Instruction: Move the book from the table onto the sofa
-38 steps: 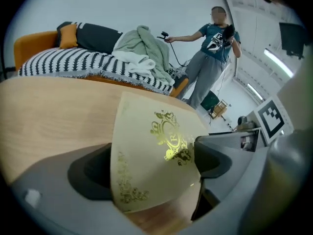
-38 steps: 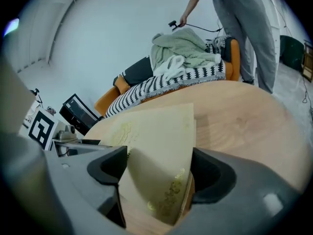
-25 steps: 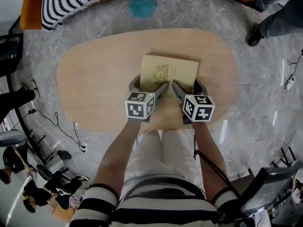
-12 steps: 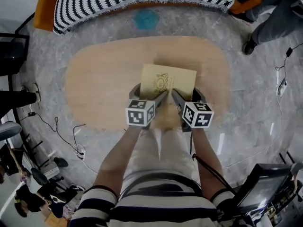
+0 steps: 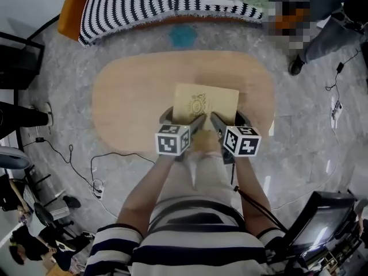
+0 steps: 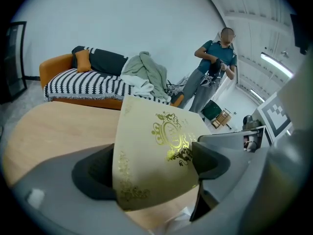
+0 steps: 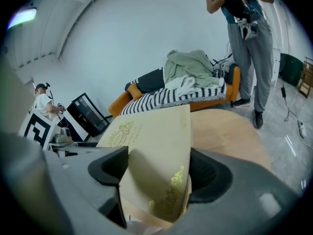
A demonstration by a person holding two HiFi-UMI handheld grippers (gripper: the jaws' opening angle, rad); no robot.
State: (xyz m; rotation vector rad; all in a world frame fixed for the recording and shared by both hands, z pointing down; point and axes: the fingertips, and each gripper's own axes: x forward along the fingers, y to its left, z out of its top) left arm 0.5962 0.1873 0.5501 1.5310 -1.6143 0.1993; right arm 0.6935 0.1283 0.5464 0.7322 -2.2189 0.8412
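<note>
Our left gripper [image 5: 183, 118] and right gripper [image 5: 227, 118] each clamp the near edge of the cream book with gold ornament [image 5: 206, 100], side by side. We hold it tilted above the oval light wooden table [image 5: 126, 96]. The orange sofa with a black-and-white striped cover [image 5: 149, 4] stands beyond the table's far side.

A mock living room set up inside a recording studio or lab. The homely part is an orange sofa [image 5: 69, 16] under a black-and-white striped throw [image 5: 167, 4], with clothes [image 6: 144, 72] heaped on it, beyond the far edge of an oval wooden bench [image 5: 132, 96]. The rest reads as workspace: bare white walls, a strip light [image 6: 276, 65], a grey stone-patterned floor [image 5: 69, 108] with loose cables [image 5: 75, 154], a monitor [image 5: 322, 226] by the near right, and a standing person [image 6: 212, 67] handling gear.
</note>
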